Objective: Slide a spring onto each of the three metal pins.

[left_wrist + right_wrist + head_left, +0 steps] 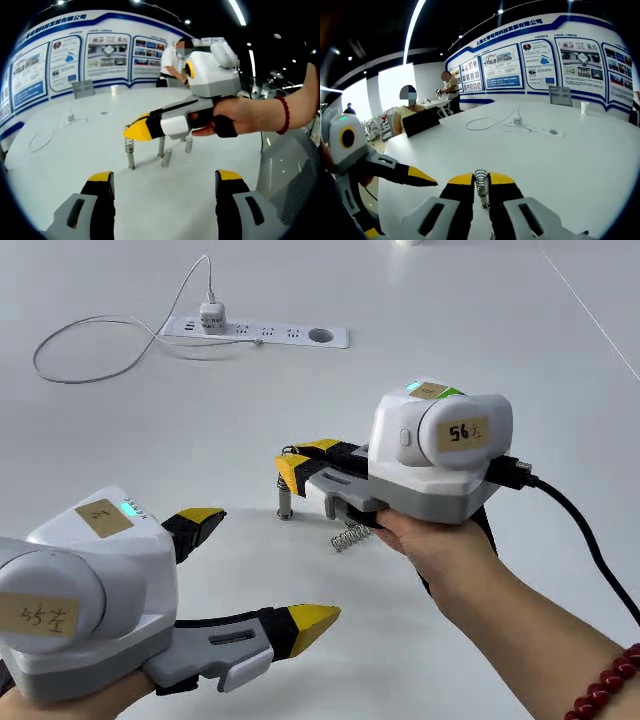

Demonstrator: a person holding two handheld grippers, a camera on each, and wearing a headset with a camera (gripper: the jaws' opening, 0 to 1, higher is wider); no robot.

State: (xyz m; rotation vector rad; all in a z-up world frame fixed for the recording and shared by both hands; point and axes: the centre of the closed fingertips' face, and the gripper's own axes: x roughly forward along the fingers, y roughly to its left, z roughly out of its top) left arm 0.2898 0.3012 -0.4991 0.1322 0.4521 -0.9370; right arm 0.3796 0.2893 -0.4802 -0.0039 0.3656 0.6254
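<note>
Step in hand, by my reading: the first spring is going on. The right gripper (481,180) has its jaws drawn almost together on a spring (480,182), which stands upright over the leftmost pin (131,160). Seen from the left gripper view, the coil sits high on that pin and is not yet down at its foot. A second pin (161,146) and a third pin (188,145) stand bare just to the right. A loose spring (350,536) lies on its side on the counter (150,430), just near of the pins. The left gripper (258,570) hovers at near left, well apart from the pins, with its jaws wide apart and empty. Next move, as I judge it: ease the coil straight down the pin, keeping it in line so it does not bind, then let go and fetch the loose spring
</note>
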